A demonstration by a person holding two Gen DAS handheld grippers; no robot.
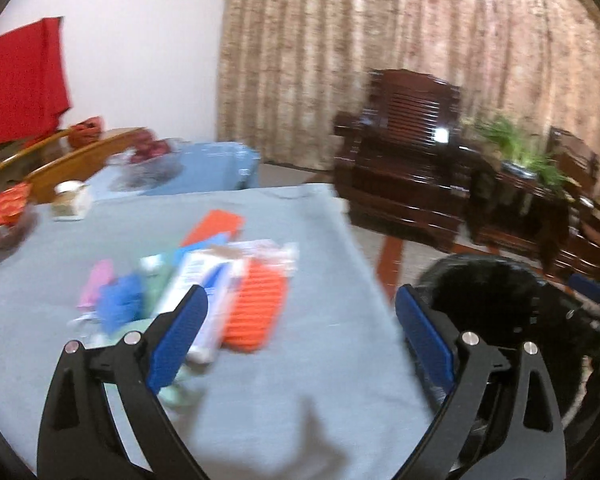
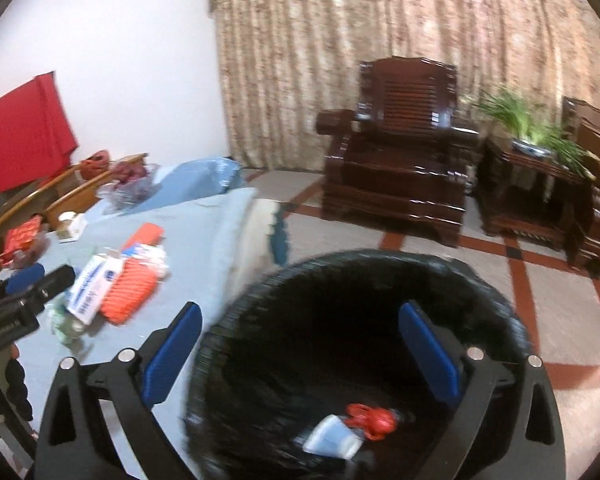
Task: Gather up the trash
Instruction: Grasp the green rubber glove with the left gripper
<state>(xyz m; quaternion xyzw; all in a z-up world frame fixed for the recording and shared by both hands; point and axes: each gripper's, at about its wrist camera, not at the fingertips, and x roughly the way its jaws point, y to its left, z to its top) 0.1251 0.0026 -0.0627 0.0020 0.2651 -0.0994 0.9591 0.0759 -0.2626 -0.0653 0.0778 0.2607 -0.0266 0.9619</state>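
Hovering over the blue-grey tablecloth [image 1: 292, 380] with jaws spread wide and nothing between them: left gripper [image 1: 300, 312], aimed toward the pile of trash near the cloth's middle. Lying in that pile, all blurred: an orange ridged piece [image 1: 256, 308], touching a white and blue carton [image 1: 204, 284] on its left; a second orange piece [image 1: 214, 226] just behind the carton; a pink packet [image 1: 96, 280] and a crumpled blue wrapper [image 1: 120, 300] on the carton's far left side. Sitting further back on the cloth, well apart from the pile: a small white cup [image 1: 70, 198] and a red packet [image 1: 4, 210].

Hanging above the black bin [image 2: 340, 304], also spread wide and holding nothing: right gripper [image 2: 300, 332]. Standing on the tiled floor just beside the table's right edge, lined with a black bag: that bin. Resting at the bin's bottom: a crumpled red scrap [image 2: 372, 420] touching a pale blue-white packet [image 2: 332, 436]. Showing to the left of the bin in the right wrist view: the same carton [image 2: 92, 284] and orange ridged piece [image 2: 128, 292] on the cloth. Standing beyond the bin, against the curtain [image 2: 380, 40]: a dark wooden armchair [image 2: 396, 152].
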